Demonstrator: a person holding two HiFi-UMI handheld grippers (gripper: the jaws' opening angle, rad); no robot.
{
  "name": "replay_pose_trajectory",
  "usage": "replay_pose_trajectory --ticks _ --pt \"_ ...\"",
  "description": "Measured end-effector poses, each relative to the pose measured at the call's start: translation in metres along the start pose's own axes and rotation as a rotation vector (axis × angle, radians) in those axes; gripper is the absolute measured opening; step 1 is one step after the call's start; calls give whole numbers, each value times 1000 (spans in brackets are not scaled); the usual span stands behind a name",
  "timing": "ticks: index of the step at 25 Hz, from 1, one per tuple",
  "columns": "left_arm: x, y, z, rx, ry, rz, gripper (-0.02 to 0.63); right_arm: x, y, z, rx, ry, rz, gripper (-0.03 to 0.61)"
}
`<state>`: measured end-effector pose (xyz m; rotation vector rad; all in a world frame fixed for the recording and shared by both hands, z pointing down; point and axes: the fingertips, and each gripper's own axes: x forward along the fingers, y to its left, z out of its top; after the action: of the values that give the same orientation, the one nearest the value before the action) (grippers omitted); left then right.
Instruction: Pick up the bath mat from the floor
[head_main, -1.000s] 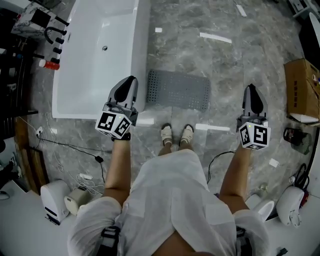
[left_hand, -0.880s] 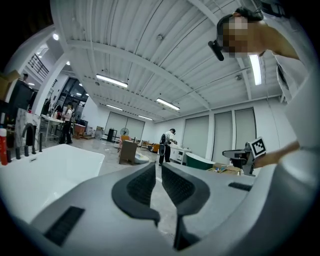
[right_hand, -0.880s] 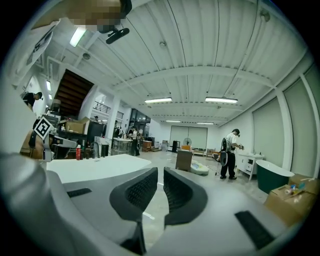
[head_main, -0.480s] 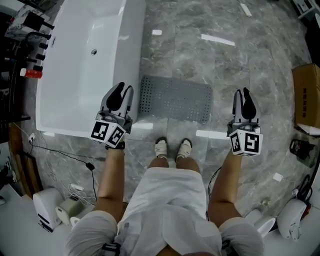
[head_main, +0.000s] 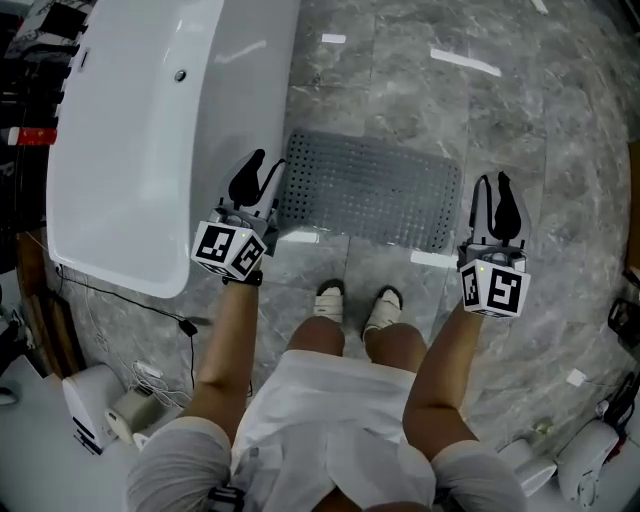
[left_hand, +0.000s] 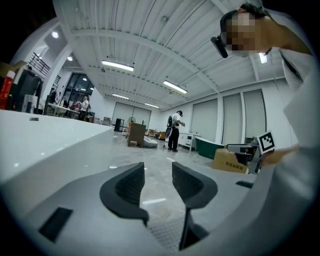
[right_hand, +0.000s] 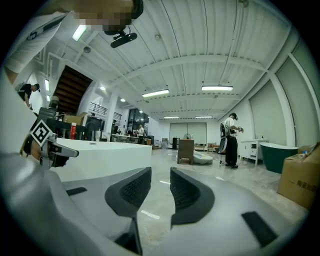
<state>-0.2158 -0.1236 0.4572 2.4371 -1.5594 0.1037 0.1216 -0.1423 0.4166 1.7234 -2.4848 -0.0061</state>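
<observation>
The grey bath mat (head_main: 370, 190) lies flat on the stone floor (head_main: 520, 110). Its left end is just beside the white bathtub (head_main: 130, 130). The person's two shoes (head_main: 330, 298) stand near its long edge. The person holds a gripper in each hand, one at each end of the mat.

The left gripper (head_main: 262, 165) is at the mat's left end, by the side of the tub. Its jaws are apart and have just been opening. Nothing is between them. In the left gripper view, a bit of the bumpy mat (left_hand: 162, 235) shows low down under the jaws.

The right gripper (head_main: 493, 185) is just past the mat's right end, over bare floor. Its jaws are apart too and have just been opening. Only the floor shows between them.
</observation>
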Motion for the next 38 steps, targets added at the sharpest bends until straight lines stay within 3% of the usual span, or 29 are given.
replay_pose_trajectory --ticks 5,10,15,22,32,38 --pt "28 30 -65 -4 41 34 171 23 -8 -48 30 -12 -29 134" --pt "52 69 -148 -14 151 75 230 60 -8 -88 75 -50 -22 161" --pt "74 98 -245 -31 372 113 257 88 -2 -129 89 -48 32 192" --pt "82 117 -353 -130 648 147 317 106 11 -163 105 10 130 238" --pt "68 144 -452 -154 1015 187 354 121 34 -178 63 118 203 275" --pt "62 162 -482 -155 1124 195 368 122 52 -187 36 177 249 288"
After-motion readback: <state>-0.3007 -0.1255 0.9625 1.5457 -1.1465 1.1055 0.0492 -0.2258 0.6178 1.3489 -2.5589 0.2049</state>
